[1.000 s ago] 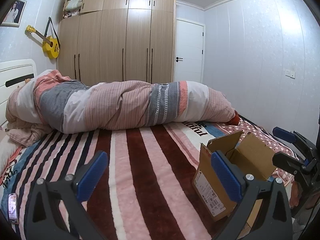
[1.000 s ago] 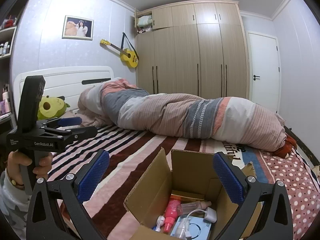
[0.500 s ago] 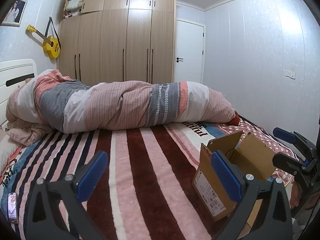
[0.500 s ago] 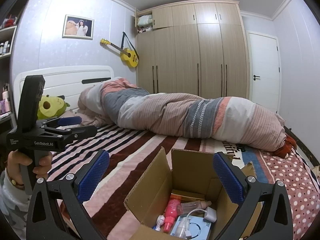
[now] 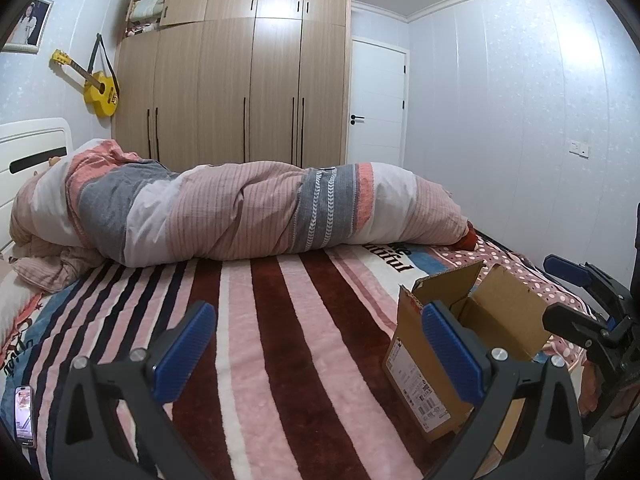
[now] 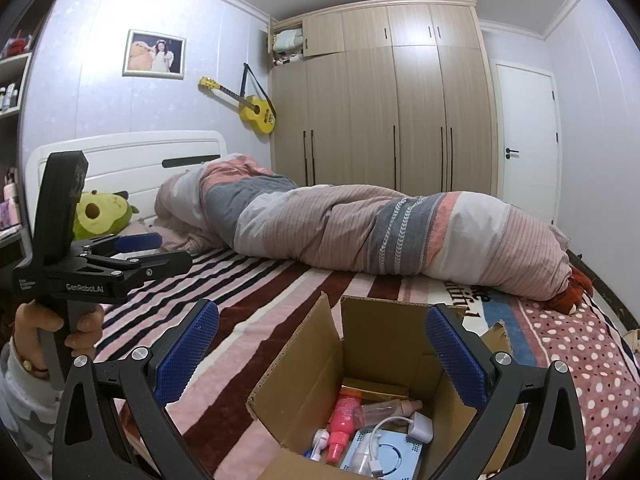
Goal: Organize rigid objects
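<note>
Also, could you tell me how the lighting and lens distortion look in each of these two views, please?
Left wrist view: a bright glare patch on the wardrobe doors, and another on the right wall; the ceiling line bows under fisheye, corners vignetted black. Right wrist view: even, dimmer light, the cardboard box interior shaded but legible; wall edges curve, and both views stay sharp.

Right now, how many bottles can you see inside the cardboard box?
2. A pink spray bottle stands at the left of the cardboard box, and a clear bottle lies on its side just right of it. More may be hidden under the white cable and blue device.
</note>
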`<state>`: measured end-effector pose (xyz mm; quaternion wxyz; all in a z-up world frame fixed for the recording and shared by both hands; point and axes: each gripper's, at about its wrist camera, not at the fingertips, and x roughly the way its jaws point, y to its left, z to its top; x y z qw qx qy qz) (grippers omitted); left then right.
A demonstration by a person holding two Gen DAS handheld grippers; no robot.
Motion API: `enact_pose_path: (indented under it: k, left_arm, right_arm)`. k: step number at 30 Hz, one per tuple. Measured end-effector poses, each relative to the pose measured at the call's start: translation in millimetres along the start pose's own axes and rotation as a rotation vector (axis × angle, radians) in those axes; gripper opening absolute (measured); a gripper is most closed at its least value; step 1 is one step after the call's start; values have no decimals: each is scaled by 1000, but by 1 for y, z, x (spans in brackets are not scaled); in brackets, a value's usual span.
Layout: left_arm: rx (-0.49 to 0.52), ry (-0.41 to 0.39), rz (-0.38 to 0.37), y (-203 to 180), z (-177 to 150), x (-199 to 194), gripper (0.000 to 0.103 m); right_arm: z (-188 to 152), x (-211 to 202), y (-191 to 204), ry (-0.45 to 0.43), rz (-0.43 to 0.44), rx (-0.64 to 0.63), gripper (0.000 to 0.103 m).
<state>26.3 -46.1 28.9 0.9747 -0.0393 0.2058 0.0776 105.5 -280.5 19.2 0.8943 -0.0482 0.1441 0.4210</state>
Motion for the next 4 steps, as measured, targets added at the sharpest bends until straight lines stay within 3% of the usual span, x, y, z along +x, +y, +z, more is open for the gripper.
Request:
enact_pose_path:
  k: [4]
  left_arm:
    - [1, 0, -2, 0, 0, 0, 103]
  right_arm:
    - [0, 0, -1, 0, 1, -1, 103]
